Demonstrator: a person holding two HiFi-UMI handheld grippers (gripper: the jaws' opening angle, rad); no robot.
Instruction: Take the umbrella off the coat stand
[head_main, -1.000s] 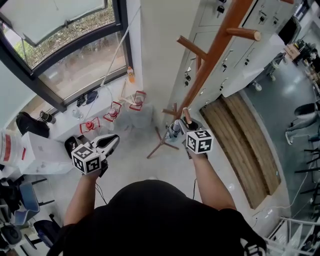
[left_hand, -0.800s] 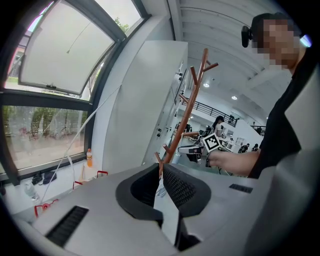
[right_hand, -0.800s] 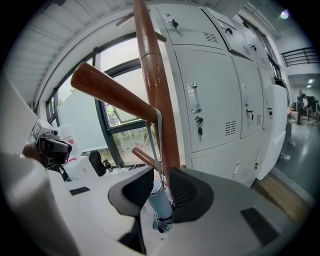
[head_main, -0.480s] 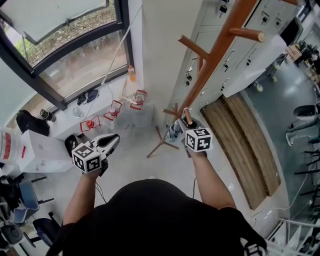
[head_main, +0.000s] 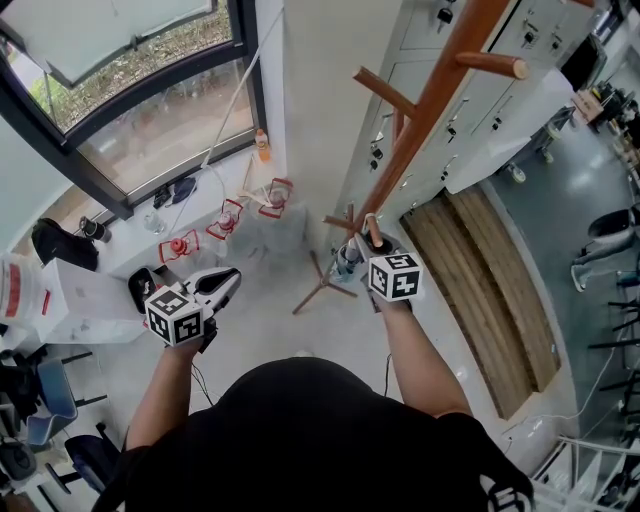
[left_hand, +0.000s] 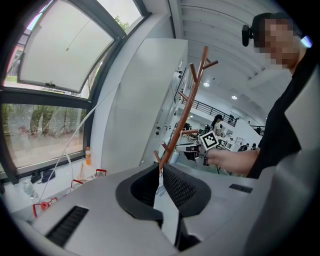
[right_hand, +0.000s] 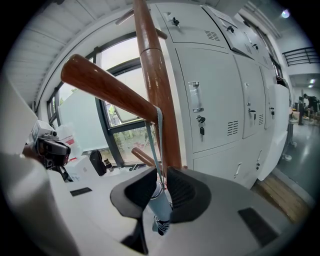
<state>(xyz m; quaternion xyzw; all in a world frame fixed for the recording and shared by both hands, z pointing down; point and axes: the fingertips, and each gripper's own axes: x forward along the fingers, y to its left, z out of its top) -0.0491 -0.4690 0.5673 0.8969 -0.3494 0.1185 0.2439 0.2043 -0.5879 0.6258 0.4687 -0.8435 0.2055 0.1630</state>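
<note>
Low on the left of the head view, the left gripper (head_main: 228, 278) hangs idle, its jaws drawn together on nothing, well apart from the coat stand (head_main: 430, 100), which slants up right of centre toward the top edge. The right gripper (right_hand: 161, 171) is in at a low peg (right_hand: 107, 87) of it. In the middle of the right gripper view the umbrella (right_hand: 161, 207), folded and pale, dangles from that peg by its strap (right_hand: 159, 129). Its top end sits between the jaws, which have just been closing and seem to pinch it now, though the pads half hide the contact. To do this well, I'd keep that pinch firm, then lift up and outward along the peg so the loop slips off its free end rather than tugging straight down
</note>
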